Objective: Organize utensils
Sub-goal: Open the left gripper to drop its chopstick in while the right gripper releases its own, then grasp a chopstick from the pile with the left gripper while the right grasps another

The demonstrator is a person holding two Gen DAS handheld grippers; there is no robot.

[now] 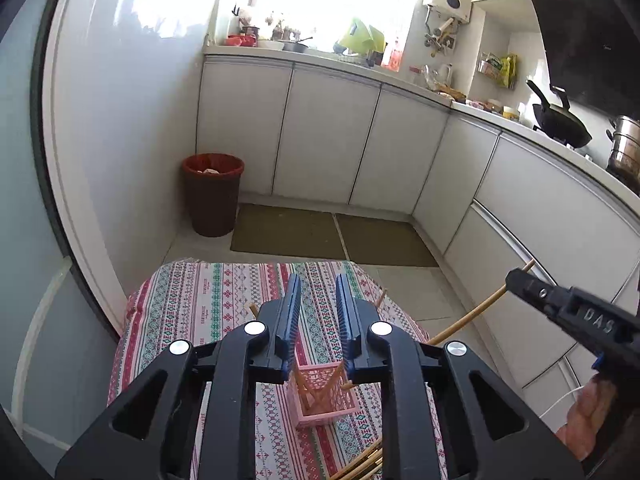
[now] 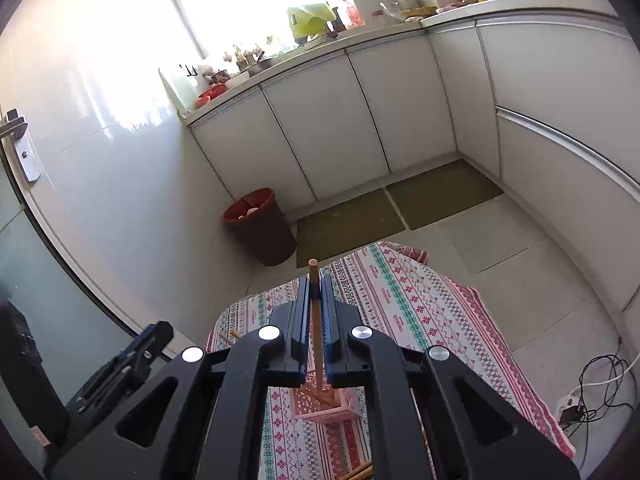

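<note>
Counter [image 1: 192, 300]: a small surface covered by a patterned cloth is seen, on which the task's things are carried; its far and right edges drop straight to the tiled floor.
Open room: bare floor is left to the right and beyond, while a wall is close on the left, so sideways travel is judged easier to the right.
Left tool [image 1: 317, 312]: the jaws are held apart with nothing between them; it hangs above the basket.
Right tool [image 2: 316, 312]: the jaws are closed tight on a single chopstick [image 2: 315, 320], which is gripped along its upper part and pointed down toward the basket (its lower tip seems to be at or inside the rim, though this cannot be told for certain).
Basket [image 1: 324, 396]: a pink lattice holder is stood on the counter near its middle, with several chopsticks already leaned inside.
Loose chopsticks [image 1: 364, 464]: a few are lying on the cloth at the near edge; one more [image 1: 253, 309] is seen farther back.
Risk: the light basket could be tipped if the held chopstick is pushed against its wall or the leaning sticks.
Risk: a chopstick released off-centre could roll over the nearby edge onto the floor.
</note>
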